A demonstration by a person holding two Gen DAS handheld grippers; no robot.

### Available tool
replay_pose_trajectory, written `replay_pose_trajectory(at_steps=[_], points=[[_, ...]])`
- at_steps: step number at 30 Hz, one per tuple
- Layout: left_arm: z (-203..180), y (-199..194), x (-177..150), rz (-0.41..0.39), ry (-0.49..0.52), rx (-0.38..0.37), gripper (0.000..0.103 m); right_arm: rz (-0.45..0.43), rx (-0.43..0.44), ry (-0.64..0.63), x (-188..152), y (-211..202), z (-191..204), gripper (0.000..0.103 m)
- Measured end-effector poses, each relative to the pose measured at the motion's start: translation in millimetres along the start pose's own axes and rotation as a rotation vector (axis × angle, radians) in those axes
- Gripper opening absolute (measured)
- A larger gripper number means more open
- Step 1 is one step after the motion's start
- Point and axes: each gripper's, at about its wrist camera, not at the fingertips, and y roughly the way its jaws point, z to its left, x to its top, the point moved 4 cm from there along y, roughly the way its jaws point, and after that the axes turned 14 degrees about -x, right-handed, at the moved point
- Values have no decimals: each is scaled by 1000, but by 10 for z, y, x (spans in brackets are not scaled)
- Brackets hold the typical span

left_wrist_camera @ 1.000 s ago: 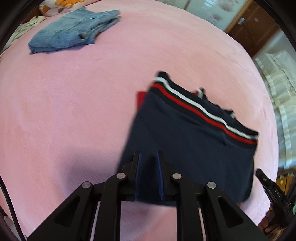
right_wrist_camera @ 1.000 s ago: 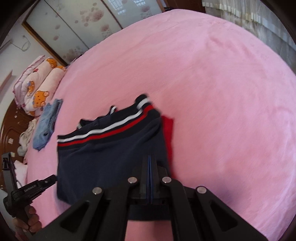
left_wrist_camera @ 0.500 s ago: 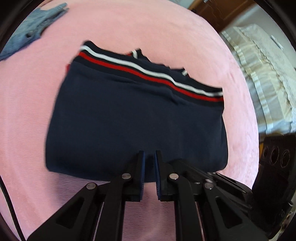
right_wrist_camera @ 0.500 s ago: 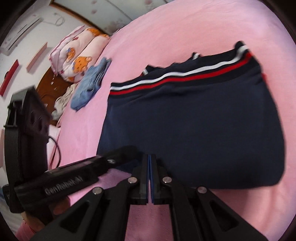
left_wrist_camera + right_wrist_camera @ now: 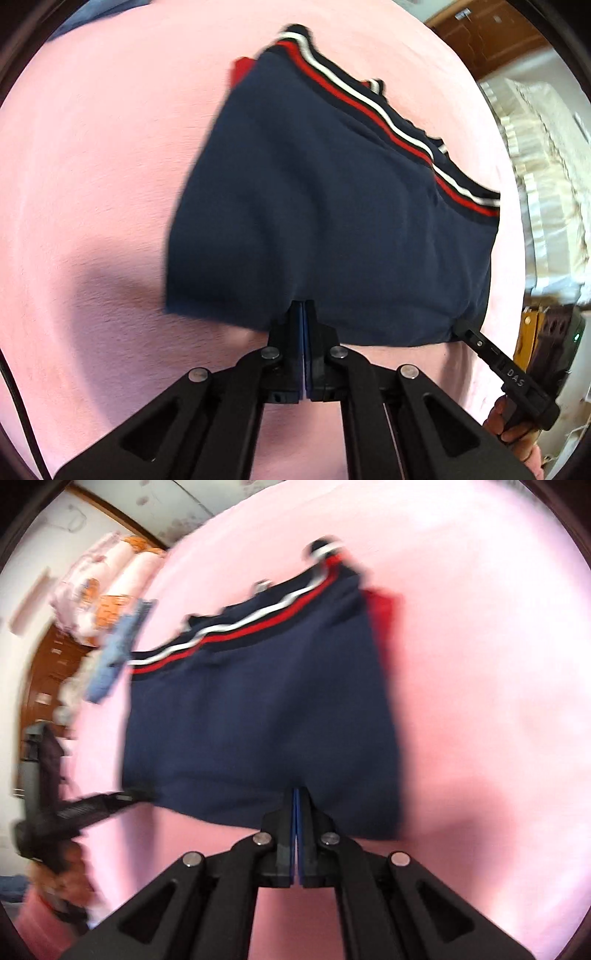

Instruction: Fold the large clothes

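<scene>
On the pink bed (image 5: 92,166), the left hand-held gripper (image 5: 303,314) has just closed: a second ago its jaws stood a little apart, and now they are fully together at the near hem of the navy garment (image 5: 332,206). Whether cloth is really pinched there I cannot tell; the hem meets the fingertips.

The garment lies half-folded near the middle of the bed, striped band at the far edge, a red scrap (image 5: 242,72) poking out beside its far left corner.

To the right, the right hand-held gripper (image 5: 296,801) is also fully closed at the same near hem, further along. It was shut a second ago too.

Both have come down to the hem, so I judge the next fold is about to be lifted.
</scene>
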Motion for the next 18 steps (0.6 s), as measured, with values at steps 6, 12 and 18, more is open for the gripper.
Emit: replay_pose_trajectory(at_steps=[6,12,18], points=[[249,-181,5,-41,-26,93,1,4,-186,104,-24,-88,-573,0],[422,-281,-53,-72,-114,47,1,-3,-191,105,21,-179,-649,0],[368,-202,-138,-49,-125,31,4,-46,-158,39,246,-278,-283,0]])
